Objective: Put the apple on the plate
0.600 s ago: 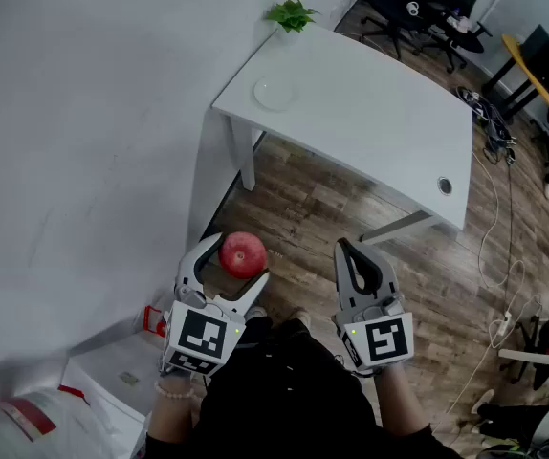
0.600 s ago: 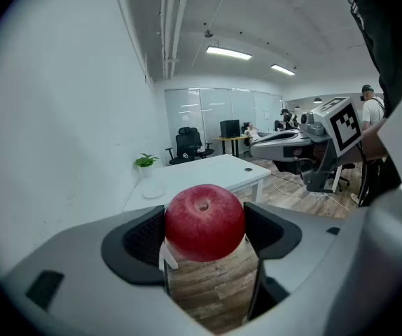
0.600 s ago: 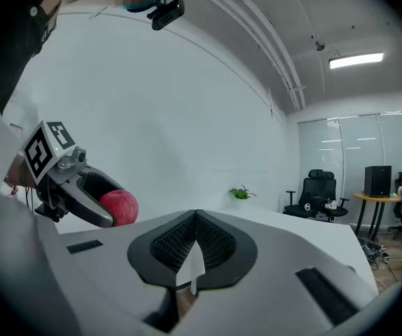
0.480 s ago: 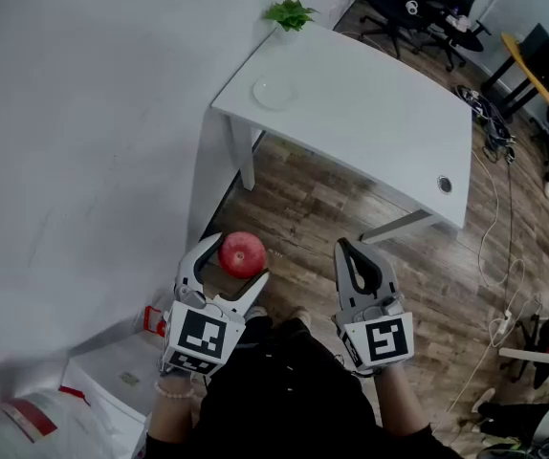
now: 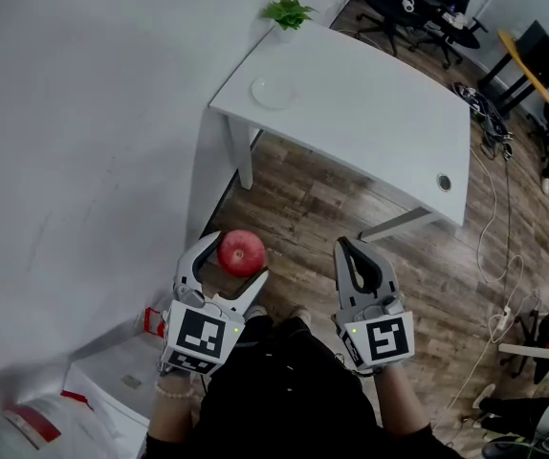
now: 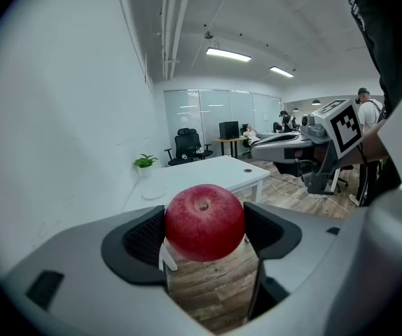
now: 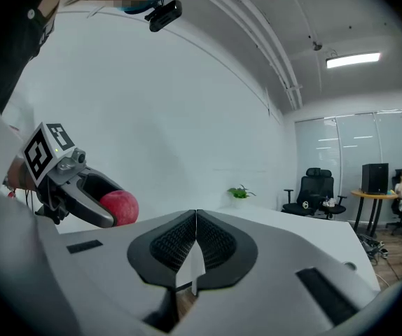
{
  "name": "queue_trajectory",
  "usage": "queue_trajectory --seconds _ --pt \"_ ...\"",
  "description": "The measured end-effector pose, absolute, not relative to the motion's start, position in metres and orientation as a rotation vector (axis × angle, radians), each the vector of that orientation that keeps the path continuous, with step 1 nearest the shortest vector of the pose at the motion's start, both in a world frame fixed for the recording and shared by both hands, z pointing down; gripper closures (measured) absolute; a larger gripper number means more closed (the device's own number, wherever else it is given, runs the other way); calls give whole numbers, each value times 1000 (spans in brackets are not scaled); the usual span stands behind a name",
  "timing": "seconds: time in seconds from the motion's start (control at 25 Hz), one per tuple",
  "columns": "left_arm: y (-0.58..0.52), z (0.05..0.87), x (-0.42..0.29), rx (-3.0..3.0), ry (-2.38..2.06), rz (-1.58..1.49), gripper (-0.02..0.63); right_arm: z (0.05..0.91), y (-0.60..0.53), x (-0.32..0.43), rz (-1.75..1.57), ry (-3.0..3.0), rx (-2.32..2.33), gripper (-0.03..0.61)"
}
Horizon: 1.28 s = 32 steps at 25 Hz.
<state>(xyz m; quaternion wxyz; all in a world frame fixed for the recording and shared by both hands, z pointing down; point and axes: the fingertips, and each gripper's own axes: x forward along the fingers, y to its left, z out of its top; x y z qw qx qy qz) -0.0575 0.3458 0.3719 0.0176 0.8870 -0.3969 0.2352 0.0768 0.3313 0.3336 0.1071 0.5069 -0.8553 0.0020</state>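
A red apple (image 5: 241, 253) is clamped between the pads of my left gripper (image 5: 226, 261), held above the wooden floor; in the left gripper view the apple (image 6: 204, 221) fills the gap of that gripper (image 6: 204, 233). The white plate (image 5: 274, 92) lies on the far left part of the white table (image 5: 380, 132), well ahead of me; it also shows small as the plate (image 6: 153, 191). My right gripper (image 5: 356, 256) hangs beside the left one, its pads pressed together with nothing in them, as the right gripper (image 7: 196, 247) shows. The apple (image 7: 119, 207) appears there too.
A small potted plant (image 5: 288, 13) stands at the table's far corner by the white wall. Office chairs (image 5: 418, 8) stand beyond the table. Cables (image 5: 504, 247) trail on the floor at right. A white box with red items (image 5: 83, 390) sits at my lower left.
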Motion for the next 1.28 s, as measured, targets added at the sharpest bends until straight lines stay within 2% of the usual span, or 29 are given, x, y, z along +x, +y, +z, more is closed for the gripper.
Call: queue_trajectory --seconds 1.28 --pt "336 365 -109 2846 -1183 662 247 328 333 31 -6 -2444 1634 537"
